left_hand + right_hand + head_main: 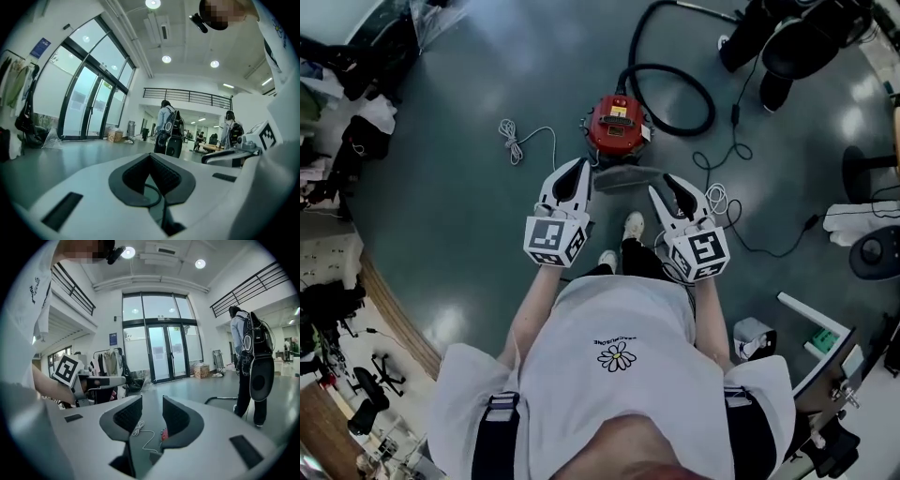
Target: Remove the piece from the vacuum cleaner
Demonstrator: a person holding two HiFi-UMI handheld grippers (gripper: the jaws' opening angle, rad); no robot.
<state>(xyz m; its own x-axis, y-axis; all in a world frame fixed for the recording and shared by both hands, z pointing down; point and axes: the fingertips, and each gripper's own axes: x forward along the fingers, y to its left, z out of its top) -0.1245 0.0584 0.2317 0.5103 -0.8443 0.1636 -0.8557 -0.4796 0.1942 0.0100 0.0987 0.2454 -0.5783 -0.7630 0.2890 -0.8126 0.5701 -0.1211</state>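
On the glossy dark floor of a tall hall with glass doors, the red vacuum cleaner stands just ahead of both claws, its black hose looped behind, the left gripper closed on nothing, the right gripper spread wide and empty.

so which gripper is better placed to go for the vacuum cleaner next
Right, probably. The right gripper has its jaws apart, and its view shows the red vacuum cleaner through the gap between them. The left gripper has its jaws together and faces out across the room.
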